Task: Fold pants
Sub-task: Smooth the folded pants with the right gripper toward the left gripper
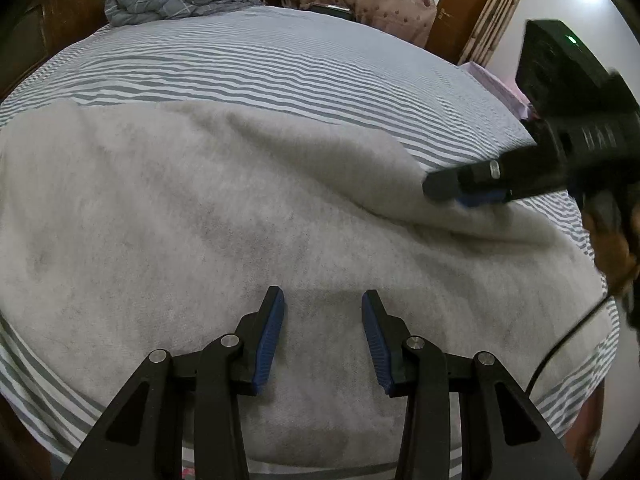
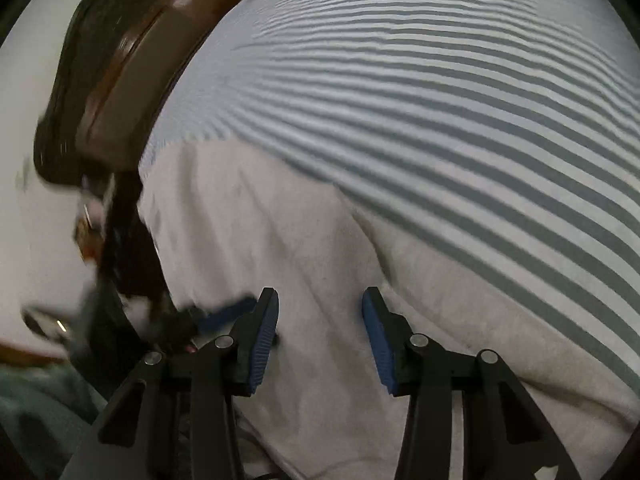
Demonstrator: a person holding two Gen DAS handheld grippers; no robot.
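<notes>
White fleece pants (image 1: 208, 216) are being spread across the striped bed (image 1: 256, 64); both the left gripper (image 1: 322, 320) and right gripper (image 2: 320, 320) are being held with jaws spread, likely for gripping an edge.

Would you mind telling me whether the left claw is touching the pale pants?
Cannot tell. In the left wrist view the open left claw sits over the pants; its shadow suggests closeness, but neither contact nor gap shows plainly.

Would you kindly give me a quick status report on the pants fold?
Left claw open, empty, over the pale pants. Right claw open, empty, over the pants. Pants spread on striped bed. Nothing in the way.
</notes>
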